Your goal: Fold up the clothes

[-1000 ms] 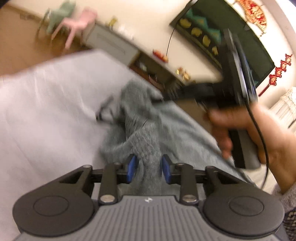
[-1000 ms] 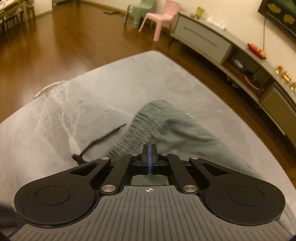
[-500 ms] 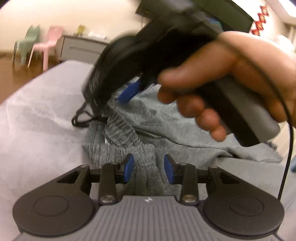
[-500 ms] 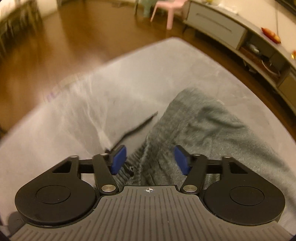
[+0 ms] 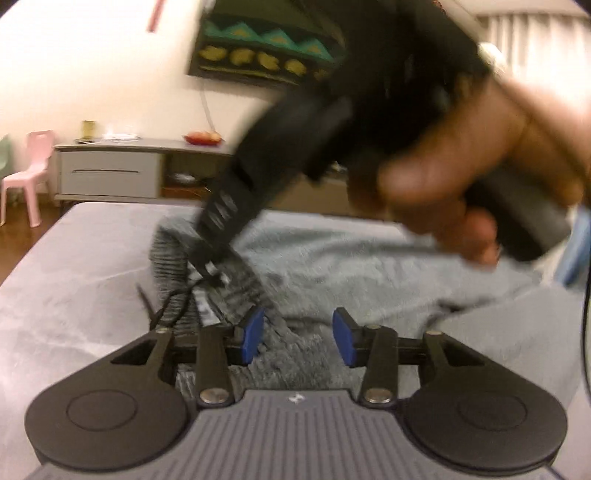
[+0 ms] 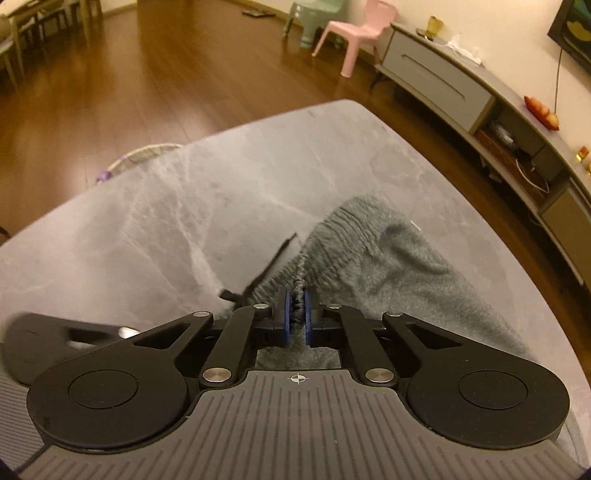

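Note:
Grey fleece trousers (image 5: 369,266) with a ribbed waistband and a black drawstring (image 6: 275,260) lie crumpled on a grey marbled table (image 6: 166,221). My left gripper (image 5: 297,338) is open, its blue pads on either side of a fold of waistband fabric. My right gripper (image 6: 295,319) is shut on the trousers' waistband edge (image 6: 297,284). In the left wrist view the right gripper and the hand holding it (image 5: 461,155) fill the upper right, blurred, with the tips down on the waistband (image 5: 210,273). The left gripper's side (image 6: 55,332) shows at the right wrist view's left edge.
A long grey low cabinet (image 6: 461,92) stands along the wall beyond the table. A pink chair (image 6: 354,29) and a green chair (image 6: 314,14) stand on the wooden floor. A woven basket (image 6: 140,158) sits on the floor by the table's far left edge.
My right gripper opened over the waistband half a second ago and has now shut on its edge. My left gripper has opened wider and swung to face the cabinet.

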`<move>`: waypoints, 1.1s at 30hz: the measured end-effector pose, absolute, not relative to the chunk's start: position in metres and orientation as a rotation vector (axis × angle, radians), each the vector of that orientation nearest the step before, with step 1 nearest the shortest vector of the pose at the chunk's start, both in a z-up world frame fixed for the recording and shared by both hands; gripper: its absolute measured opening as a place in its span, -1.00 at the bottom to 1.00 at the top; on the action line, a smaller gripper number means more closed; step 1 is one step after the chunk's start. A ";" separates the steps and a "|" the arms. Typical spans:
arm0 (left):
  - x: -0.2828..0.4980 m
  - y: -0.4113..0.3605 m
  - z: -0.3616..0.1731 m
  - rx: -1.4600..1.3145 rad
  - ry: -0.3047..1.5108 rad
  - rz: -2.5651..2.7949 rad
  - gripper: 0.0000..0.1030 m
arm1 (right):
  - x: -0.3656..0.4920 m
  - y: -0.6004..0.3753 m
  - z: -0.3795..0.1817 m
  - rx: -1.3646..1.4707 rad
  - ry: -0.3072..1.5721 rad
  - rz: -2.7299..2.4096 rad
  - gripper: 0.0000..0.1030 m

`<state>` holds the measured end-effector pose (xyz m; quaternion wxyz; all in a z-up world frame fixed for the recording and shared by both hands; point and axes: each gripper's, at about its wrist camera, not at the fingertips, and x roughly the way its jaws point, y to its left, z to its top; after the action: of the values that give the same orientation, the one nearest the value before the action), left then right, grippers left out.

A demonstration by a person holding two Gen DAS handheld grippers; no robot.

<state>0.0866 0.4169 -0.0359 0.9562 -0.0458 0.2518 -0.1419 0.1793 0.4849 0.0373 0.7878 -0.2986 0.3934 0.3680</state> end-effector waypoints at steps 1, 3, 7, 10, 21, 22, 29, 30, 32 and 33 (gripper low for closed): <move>0.088 0.416 -0.037 -0.071 0.533 -0.301 -0.18 | 0.178 0.486 0.040 -0.656 0.843 0.793 -0.92; 0.090 0.414 -0.041 -0.027 0.594 -0.312 -0.19 | 0.178 0.488 0.043 -0.679 0.830 0.784 -0.92; 0.083 0.419 -0.042 0.039 0.650 -0.328 -0.59 | 0.182 0.491 0.045 -0.661 0.801 0.757 -0.93; 0.074 0.454 -0.043 -0.095 0.710 -0.265 -0.62 | 0.182 0.493 0.051 -0.606 0.754 0.738 -0.94; 0.046 0.508 -0.018 -0.286 0.734 -0.075 -0.58 | 0.207 0.448 0.036 -0.164 0.786 0.713 0.01; 0.045 0.506 -0.010 -0.286 0.699 -0.054 -0.57 | 0.202 0.425 0.046 -0.107 0.746 0.698 0.06; 0.069 0.451 0.005 -0.231 0.659 -0.147 -0.47 | 0.184 0.268 0.037 -0.090 0.731 0.433 0.08; 0.079 0.439 -0.002 -0.194 0.704 -0.142 -0.47 | 0.189 0.245 0.026 -0.080 0.768 0.376 0.04; 0.097 0.425 -0.023 -0.146 0.796 -0.106 -0.46 | 0.208 0.203 -0.002 -0.066 0.853 0.257 0.02; 0.105 0.418 -0.033 -0.123 0.835 -0.086 -0.46 | 0.219 0.184 -0.017 -0.064 0.896 0.198 0.05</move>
<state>0.1053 0.4183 -0.0328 0.9113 -0.0595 0.4052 -0.0415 0.2193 0.1839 -0.0174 0.8961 -0.0308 0.4323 0.0954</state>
